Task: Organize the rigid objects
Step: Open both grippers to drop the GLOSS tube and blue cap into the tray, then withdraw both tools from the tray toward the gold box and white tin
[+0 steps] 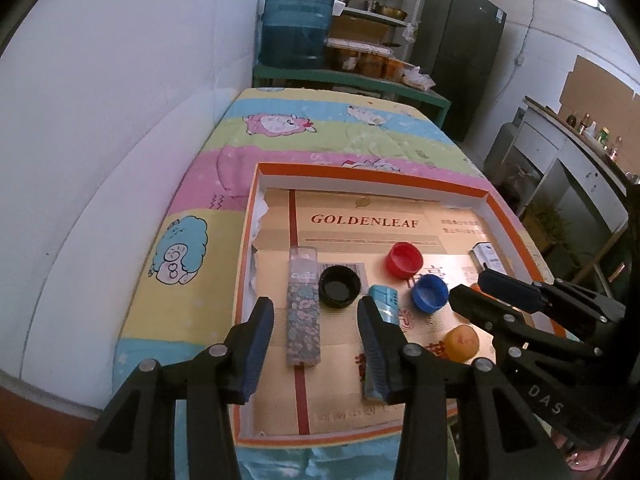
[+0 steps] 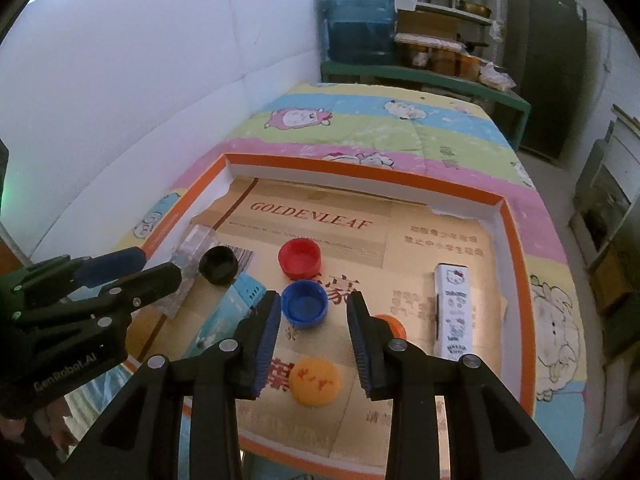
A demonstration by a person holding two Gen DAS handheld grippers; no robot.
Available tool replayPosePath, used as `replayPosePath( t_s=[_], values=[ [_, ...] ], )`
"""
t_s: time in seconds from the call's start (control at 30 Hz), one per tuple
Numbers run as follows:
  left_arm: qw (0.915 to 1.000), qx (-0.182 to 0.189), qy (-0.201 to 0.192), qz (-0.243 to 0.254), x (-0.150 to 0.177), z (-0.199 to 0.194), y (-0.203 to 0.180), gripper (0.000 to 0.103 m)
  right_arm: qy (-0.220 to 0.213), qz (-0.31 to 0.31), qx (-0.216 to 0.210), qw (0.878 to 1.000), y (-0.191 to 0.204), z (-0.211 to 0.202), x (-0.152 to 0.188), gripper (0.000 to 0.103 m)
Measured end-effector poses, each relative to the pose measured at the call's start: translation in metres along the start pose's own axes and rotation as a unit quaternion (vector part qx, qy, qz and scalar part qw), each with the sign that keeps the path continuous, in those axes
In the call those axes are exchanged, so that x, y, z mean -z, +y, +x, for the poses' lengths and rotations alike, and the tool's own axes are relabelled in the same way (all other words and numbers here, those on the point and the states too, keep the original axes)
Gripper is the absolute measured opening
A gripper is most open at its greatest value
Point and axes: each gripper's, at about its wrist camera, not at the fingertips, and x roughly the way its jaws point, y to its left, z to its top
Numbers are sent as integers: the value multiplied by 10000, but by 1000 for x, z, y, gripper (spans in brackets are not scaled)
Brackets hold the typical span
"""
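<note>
An orange-rimmed box lid (image 1: 360, 170) (image 2: 360, 172) lined with cardboard holds the objects. In the left wrist view a floral clear case (image 1: 303, 312), a black cap (image 1: 340, 286), a light blue case (image 1: 382, 304), a red cap (image 1: 405, 259), a blue cap (image 1: 430, 293) and a yellow cap (image 1: 462, 343) lie in it. My left gripper (image 1: 316, 314) is open above the floral case. My right gripper (image 2: 314, 308) is open, above the blue cap (image 2: 305, 304) and yellow cap (image 2: 315, 381). A Hello Kitty case (image 2: 452, 312) lies to its right, and an orange cap (image 2: 394, 326) shows behind its right finger.
The lid lies on a table with a pastel cartoon cloth (image 1: 320, 136). A white wall (image 1: 100, 140) runs along the left. A blue water jug (image 1: 296, 24) and shelves (image 1: 380, 12) stand beyond the far end. The right gripper (image 1: 466, 298) reaches into the left wrist view.
</note>
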Motion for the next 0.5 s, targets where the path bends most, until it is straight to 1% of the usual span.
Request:
replayPosePath(
  t_s=[0.5],
  values=[
    [9996, 156, -196, 105, 8, -40, -13, 43, -246, 96, 174, 9995, 1, -53, 11, 35]
  ],
)
